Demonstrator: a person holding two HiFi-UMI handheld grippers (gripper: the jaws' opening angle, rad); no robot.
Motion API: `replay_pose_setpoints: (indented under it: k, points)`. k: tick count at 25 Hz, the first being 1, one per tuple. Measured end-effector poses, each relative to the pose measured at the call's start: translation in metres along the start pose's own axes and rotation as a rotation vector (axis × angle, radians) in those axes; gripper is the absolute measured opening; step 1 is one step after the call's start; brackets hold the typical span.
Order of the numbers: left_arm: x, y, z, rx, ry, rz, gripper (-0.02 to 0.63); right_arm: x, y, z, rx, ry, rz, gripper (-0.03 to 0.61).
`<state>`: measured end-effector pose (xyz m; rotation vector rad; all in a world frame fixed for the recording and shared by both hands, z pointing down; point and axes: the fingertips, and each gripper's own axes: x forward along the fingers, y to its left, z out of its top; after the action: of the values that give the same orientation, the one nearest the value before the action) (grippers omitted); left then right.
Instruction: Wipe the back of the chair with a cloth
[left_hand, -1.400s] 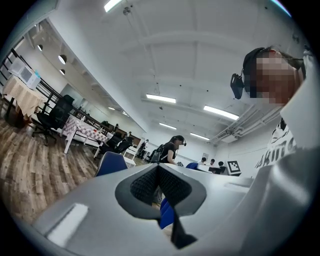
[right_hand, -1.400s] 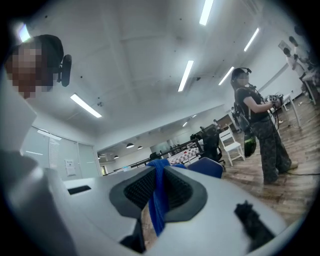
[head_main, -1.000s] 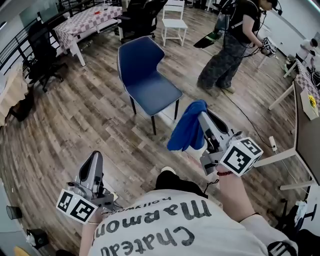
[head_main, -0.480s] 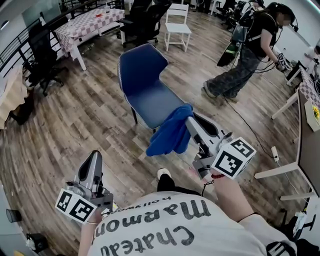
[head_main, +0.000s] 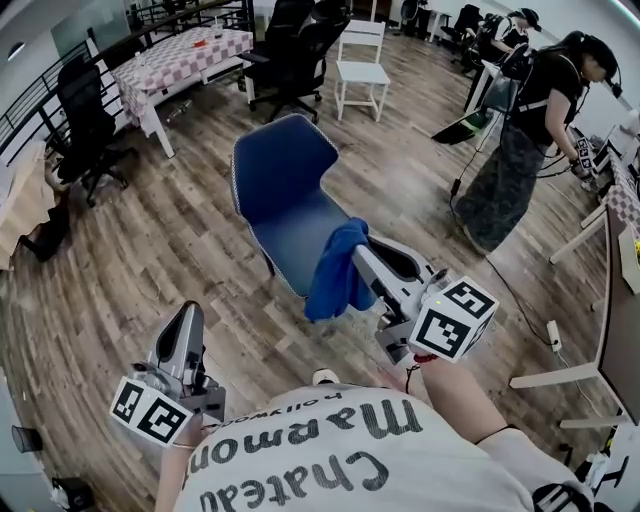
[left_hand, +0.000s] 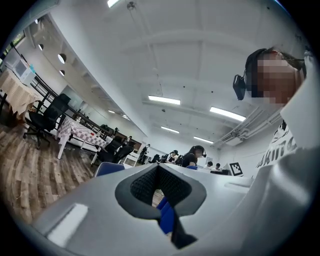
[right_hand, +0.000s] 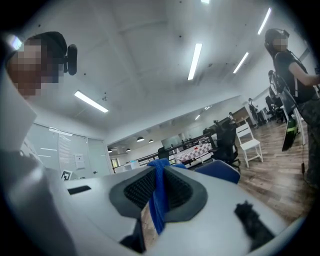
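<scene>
A blue chair (head_main: 276, 168) with thin dark legs stands on the wooden floor ahead of me, its back toward the upper left. My right gripper (head_main: 358, 256) hovers over the front of the seat and is shut on a blue cloth (head_main: 336, 272), which hangs down in folds. In the right gripper view the cloth (right_hand: 160, 200) is pinched between the jaws of that gripper (right_hand: 160, 170), with the chair (right_hand: 220, 173) just beyond. Down at the lower left, my left gripper (head_main: 186, 322) is held low with nothing in it. Its jaws meet in the left gripper view (left_hand: 157, 167), and the chair (left_hand: 107, 168) shows behind them.
A white chair (head_main: 361, 58), a table with a checked cloth (head_main: 178, 55) and black office chairs (head_main: 290, 40) stand at the back. Another black chair (head_main: 85, 112) is at the left. A person (head_main: 528, 140) stands at the right near white desk legs (head_main: 560, 372).
My right gripper has carried the cloth left and forward, from beside the chair to over its seat. The chair looks closer. The left gripper has stayed put.
</scene>
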<state>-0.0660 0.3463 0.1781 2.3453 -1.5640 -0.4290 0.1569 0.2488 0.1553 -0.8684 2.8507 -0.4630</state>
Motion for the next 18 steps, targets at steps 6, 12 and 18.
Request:
replay_pose_setpoints:
  k: [6, 12, 18]
  points:
    - [0.046, 0.012, -0.006, -0.007, -0.011, 0.012, 0.005, 0.030, -0.030, -0.001, -0.001, 0.023, 0.059, 0.055]
    - [0.084, 0.016, 0.001, -0.026, -0.032, 0.013, 0.005, 0.057, -0.051, 0.015, 0.023, 0.024, 0.097, 0.055]
    - [0.097, 0.021, -0.020, -0.024, -0.016, 0.019, 0.005, 0.068, -0.062, 0.005, 0.037, 0.009, 0.128, 0.055]
